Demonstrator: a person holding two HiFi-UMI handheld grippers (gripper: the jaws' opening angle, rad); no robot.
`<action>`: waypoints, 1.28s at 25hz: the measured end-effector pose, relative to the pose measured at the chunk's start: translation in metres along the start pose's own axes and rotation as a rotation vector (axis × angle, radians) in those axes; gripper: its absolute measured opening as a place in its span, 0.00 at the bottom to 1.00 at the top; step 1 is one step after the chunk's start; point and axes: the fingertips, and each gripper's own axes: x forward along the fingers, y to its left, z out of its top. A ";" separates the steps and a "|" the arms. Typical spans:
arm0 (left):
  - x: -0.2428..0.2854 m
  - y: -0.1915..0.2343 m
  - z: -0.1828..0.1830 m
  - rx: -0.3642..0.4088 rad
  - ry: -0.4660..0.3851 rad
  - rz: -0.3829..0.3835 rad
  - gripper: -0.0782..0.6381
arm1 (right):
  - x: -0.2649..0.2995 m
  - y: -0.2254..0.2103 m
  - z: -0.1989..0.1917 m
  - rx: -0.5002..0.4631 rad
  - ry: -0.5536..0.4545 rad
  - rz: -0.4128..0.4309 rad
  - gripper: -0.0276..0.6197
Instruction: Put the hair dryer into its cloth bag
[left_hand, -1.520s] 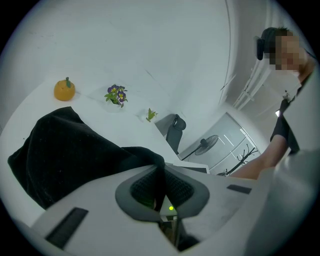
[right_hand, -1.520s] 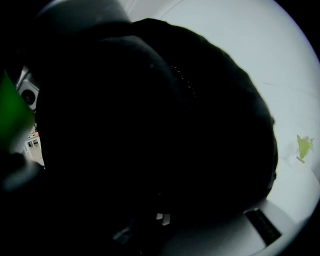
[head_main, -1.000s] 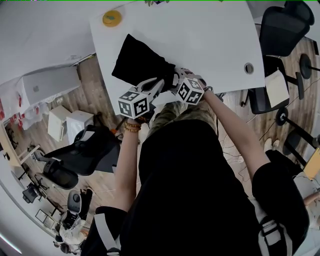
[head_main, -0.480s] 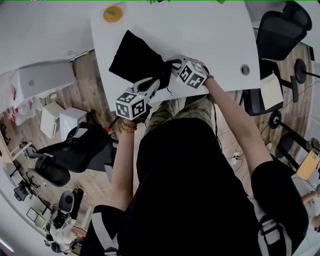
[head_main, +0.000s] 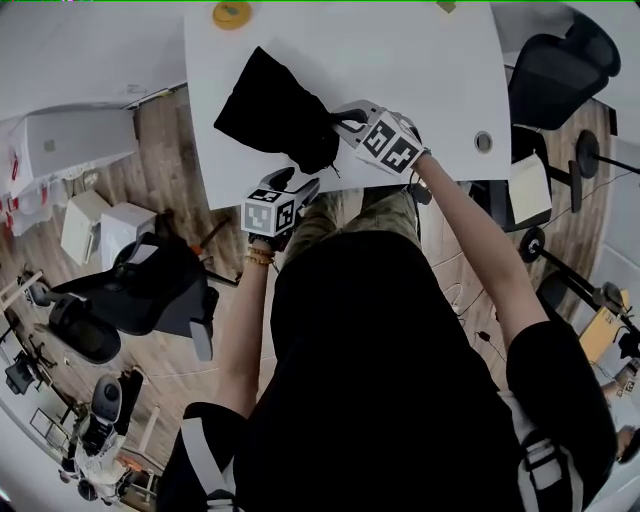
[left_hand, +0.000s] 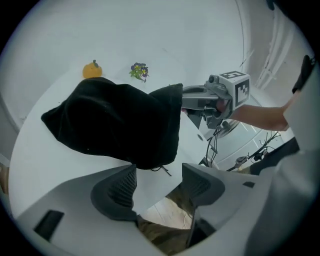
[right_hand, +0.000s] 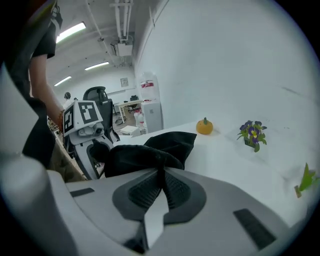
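White worktop (head_main: 400, 80) takes up the top of the head view, with wood floor (head_main: 180, 160) around it. One black office chair (head_main: 555, 70) stands at its right end. Cloth bag (head_main: 275, 110) lies bulging by the front-left edge, contents not visible, and open surface stretches to its right. Right claw (right_hand: 161, 182) has just been closing and pinches the bag's mouth fabric. Left claw (left_hand: 159, 182) has just been opening. It gapes wide at the front edge with nothing between, just short of the bag. Small orange pumpkin (head_main: 231, 14) and flower sprig (left_hand: 139, 71) sit at the far edge.
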 end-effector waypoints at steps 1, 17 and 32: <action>0.003 -0.005 0.001 -0.009 -0.003 -0.010 0.51 | -0.003 0.001 0.002 0.003 -0.004 -0.001 0.10; -0.027 0.000 0.068 0.063 -0.162 0.061 0.16 | -0.042 -0.039 0.039 0.011 -0.002 -0.111 0.10; -0.153 0.017 0.315 0.673 -0.147 0.172 0.16 | -0.138 -0.110 0.171 -0.047 -0.102 -0.287 0.10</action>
